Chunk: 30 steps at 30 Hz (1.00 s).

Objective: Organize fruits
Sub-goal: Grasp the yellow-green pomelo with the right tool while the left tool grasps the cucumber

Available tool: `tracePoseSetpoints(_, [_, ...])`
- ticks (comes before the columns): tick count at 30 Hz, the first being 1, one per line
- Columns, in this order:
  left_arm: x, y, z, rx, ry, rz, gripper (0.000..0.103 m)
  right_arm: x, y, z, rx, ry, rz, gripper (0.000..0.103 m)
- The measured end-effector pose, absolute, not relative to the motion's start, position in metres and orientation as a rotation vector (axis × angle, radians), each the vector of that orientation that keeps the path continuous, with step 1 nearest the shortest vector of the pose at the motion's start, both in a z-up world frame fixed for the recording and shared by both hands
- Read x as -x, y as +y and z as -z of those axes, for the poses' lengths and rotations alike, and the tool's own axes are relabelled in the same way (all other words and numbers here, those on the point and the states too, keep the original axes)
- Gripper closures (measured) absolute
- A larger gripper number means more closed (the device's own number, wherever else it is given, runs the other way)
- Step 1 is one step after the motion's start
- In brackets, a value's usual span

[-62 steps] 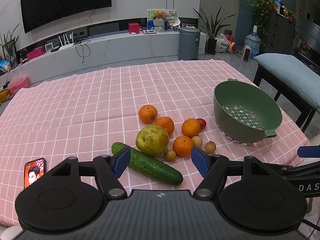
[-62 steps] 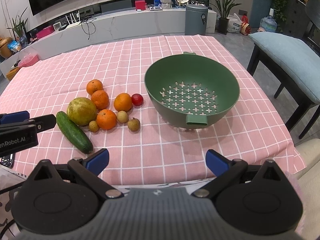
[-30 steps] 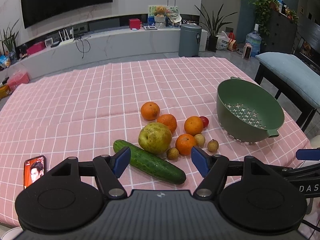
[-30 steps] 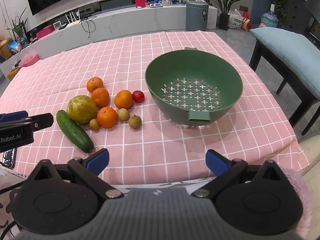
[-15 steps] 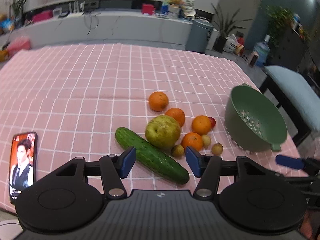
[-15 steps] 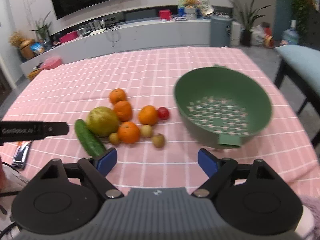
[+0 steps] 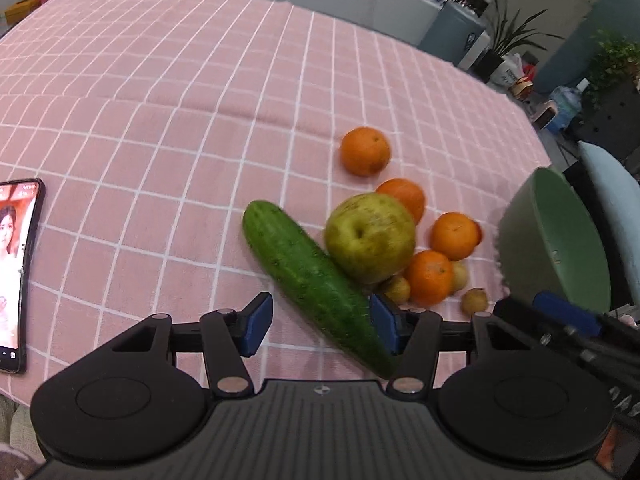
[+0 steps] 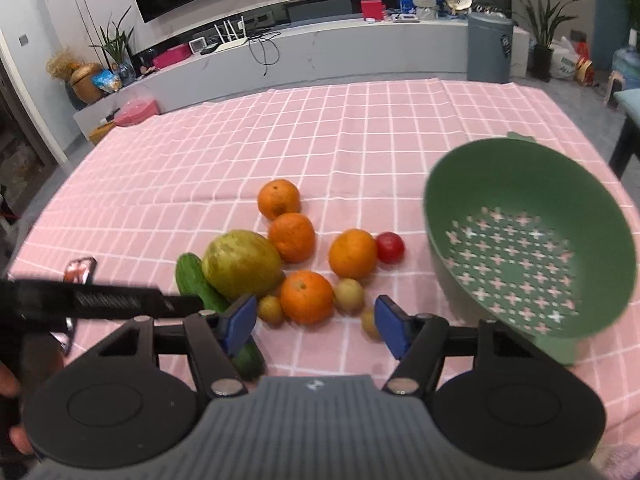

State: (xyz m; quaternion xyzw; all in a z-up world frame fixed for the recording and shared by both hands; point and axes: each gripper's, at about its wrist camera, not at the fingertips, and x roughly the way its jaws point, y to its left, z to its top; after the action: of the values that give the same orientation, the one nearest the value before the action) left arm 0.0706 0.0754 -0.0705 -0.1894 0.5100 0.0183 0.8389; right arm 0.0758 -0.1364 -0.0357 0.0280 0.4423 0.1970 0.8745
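Observation:
Fruit lies clustered on the pink checked tablecloth: a cucumber, a large yellow-green pear, several oranges, several small brown fruits and a small red fruit. An empty green colander stands to their right. My left gripper is open, its fingers either side of the cucumber's near end. My right gripper is open, just in front of the near orange and the small fruits.
A phone with a lit screen lies on the cloth at the left. A cushioned bench stands beyond the colander at the table's right edge. A TV cabinet and a grey bin stand behind the table.
Both grippers have moved forward and down toward the fruit. The left one now straddles the cucumber's near end and the right one has swung left toward the oranges. Both jaws have narrowed somewhat.

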Motion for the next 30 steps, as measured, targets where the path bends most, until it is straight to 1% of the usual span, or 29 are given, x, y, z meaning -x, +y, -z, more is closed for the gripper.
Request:
tracePoseSetpoints(7, [-0.082, 0.079, 0.082, 0.434, 1.078, -0.04, 0.038, -0.097, -0.123, 0.045, -0.1, 0.951, -0.444, 0.04])
tracePoseSetpoints(16, [-0.094, 0.076, 0.092, 0.422, 1.099, -0.039, 0.029, -0.125, -0.111, 0.054, -0.199, 1.004, -0.52, 0.04])
tracePoseSetpoints(21, [-0.094, 0.078, 0.092, 0.413, 1.103, -0.015, 0.033, -0.14, -0.096, 0.065, -0.23, 1.051, -0.547, 0.039])
tracePoseSetpoints(23, [-0.093, 0.079, 0.089, 0.402, 1.112, -0.005, 0.037, -0.145, -0.092, 0.07, -0.255, 1.074, -0.555, 0.032])
tracePoseSetpoints(25, [-0.092, 0.08, 0.085, 0.384, 1.117, 0.004, 0.04, -0.149, -0.088, 0.073, -0.278, 1.076, -0.566, 0.029])
tracePoseSetpoints(28, [-0.093, 0.081, 0.084, 0.377, 1.123, 0.013, 0.041, -0.156, -0.079, 0.077, -0.281, 1.079, -0.577, 0.028])
tracePoseSetpoints(30, [-0.094, 0.081, 0.085, 0.377, 1.125, 0.011, 0.037, -0.16, -0.072, 0.078, -0.255, 1.079, -0.588, 0.028])
